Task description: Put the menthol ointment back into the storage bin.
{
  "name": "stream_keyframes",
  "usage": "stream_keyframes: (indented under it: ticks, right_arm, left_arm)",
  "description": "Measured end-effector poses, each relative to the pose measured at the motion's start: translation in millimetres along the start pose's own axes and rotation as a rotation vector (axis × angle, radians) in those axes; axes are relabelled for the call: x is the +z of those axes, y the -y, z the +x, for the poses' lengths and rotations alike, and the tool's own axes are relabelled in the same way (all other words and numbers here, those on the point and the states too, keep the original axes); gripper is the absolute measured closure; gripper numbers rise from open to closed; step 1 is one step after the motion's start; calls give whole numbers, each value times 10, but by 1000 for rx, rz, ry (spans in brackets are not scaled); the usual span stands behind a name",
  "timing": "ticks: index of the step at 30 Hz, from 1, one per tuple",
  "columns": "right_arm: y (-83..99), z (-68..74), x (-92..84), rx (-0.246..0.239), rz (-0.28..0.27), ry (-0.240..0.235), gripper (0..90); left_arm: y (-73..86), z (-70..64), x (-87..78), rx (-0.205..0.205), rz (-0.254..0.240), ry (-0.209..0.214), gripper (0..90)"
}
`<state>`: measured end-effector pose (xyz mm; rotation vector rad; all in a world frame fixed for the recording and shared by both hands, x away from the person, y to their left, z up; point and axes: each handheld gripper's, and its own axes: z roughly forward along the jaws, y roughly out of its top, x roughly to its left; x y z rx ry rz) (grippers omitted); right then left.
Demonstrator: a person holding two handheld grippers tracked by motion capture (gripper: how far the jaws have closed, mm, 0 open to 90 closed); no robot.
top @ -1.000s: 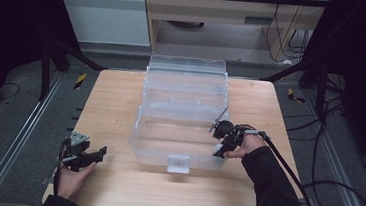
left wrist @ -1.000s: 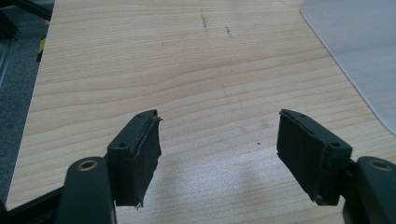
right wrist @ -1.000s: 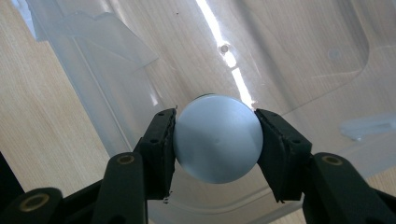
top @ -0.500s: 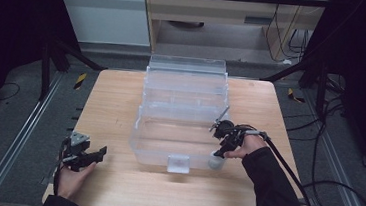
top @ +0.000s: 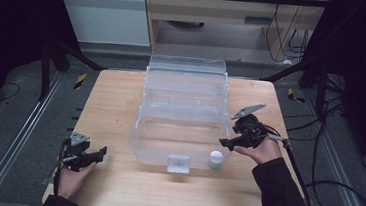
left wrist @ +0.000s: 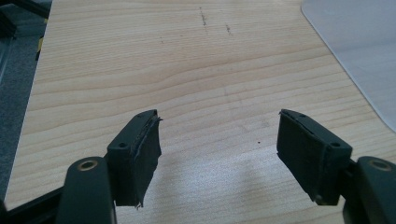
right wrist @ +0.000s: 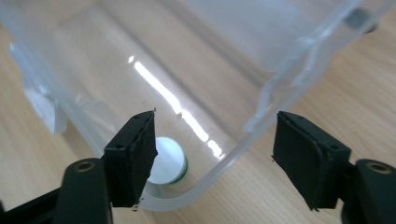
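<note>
A clear plastic box (top: 143, 129) stands open in the middle of the wooden table, its lid (top: 186, 65) tipped back at the far side. A small white-capped bottle (top: 215, 159) stands inside the box's near right corner; in the right gripper view the bottle (right wrist: 168, 161) shows a green band under its cap, behind the box's rim (right wrist: 261, 126). My right gripper (top: 226, 142) hovers just over that corner, open and empty. My left gripper (top: 97, 153) rests open near the table's front left; its jaws frame bare wood, with the right gripper's own midpoint (right wrist: 215, 154) over the rim.
A white latch (top: 178, 163) sits on the box's front wall. The table (top: 111, 101) has bare wood left of the box. Dark frame posts and cables (top: 319, 125) surround the table. A corner of the box's base (left wrist: 359, 42) shows in the left gripper view.
The right gripper has opened and lifted slightly back from the box corner, and the small bottle now stands free inside the box. The left gripper has stayed put.
</note>
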<state>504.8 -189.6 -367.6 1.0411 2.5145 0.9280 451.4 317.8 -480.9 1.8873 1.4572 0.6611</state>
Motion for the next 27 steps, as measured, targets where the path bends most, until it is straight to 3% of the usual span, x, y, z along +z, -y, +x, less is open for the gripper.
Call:
stream_keyframes:
  ticks: [5, 8, 9, 10, 11, 13, 19, 20, 24, 27]
  right_arm:
    - [305, -89, -167, 77, -168, 51, 209]
    - [549, -162, -226, 161, -256, 68, 205]
    - [549, -162, -226, 161, -256, 68, 205]
    - [720, -217, -242, 216, -314, 93, 204]
    - [784, -233, -240, 241, -329, 102, 211]
    - [942, -279, -219, 267, -379, 121, 224]
    - [1368, -407, -24, 336, -369, 180, 190]
    - [1418, -429, 24, 350, -344, 185, 178]
    - [1544, -488, 173, 352, -296, 238, 155]
    - [1589, -508, 227, 365, -293, 268, 139]
  left_arm:
    - [3, 1, -1, 0, 3, 8, 319]
    - [3, -9, 4, 6, 9, 18, 356]
    - [3, -9, 4, 6, 9, 18, 372]
    - [4, -12, 5, 7, 9, 18, 372]
    - [5, -14, 6, 8, 11, 19, 378]
    - [7, -16, 15, 9, 15, 21, 389]
    - [18, -9, 34, 12, 28, 25, 412]
    - [19, -8, 35, 11, 27, 25, 412]
    - [19, 2, 50, 13, 28, 21, 395]
    - [22, 26, 73, 6, 31, 14, 376]
